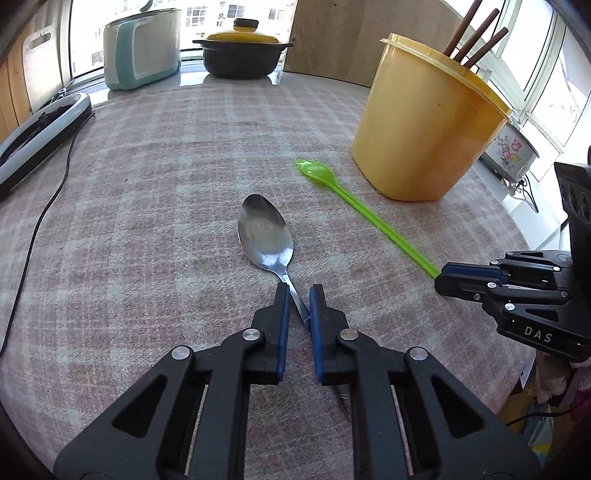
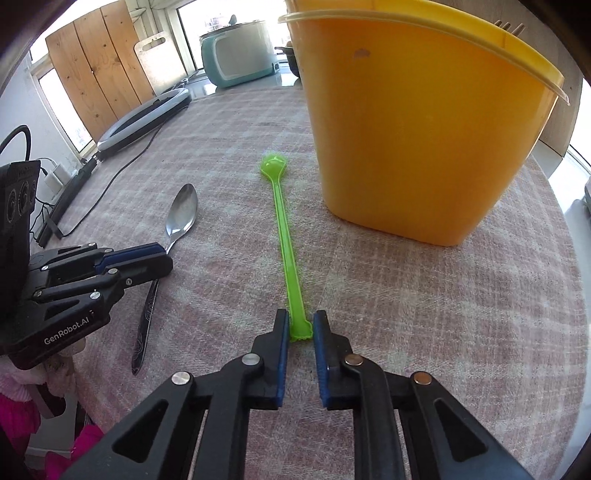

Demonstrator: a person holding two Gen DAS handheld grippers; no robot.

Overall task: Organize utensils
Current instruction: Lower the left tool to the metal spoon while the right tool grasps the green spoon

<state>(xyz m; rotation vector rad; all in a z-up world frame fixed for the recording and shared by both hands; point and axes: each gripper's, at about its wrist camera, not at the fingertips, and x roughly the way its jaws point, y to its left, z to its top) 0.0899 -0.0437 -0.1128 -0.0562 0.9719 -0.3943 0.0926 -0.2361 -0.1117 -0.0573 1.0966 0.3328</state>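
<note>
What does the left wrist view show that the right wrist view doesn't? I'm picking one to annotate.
Only the left wrist view shows the yellow-lidded pot and chopsticks standing in the yellow container. Only the right wrist view shows the metal spoon's full handle and the wooden boards. Both show the green spoon, both grippers, left and right, and the rice cooker.

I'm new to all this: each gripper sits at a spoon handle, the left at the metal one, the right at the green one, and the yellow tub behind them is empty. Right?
Not quite. The yellow tub is not empty: the left wrist view shows brown sticks poking out of its top. The rest holds: the left gripper sits at the metal spoon, the right gripper at the green spoon.
</note>
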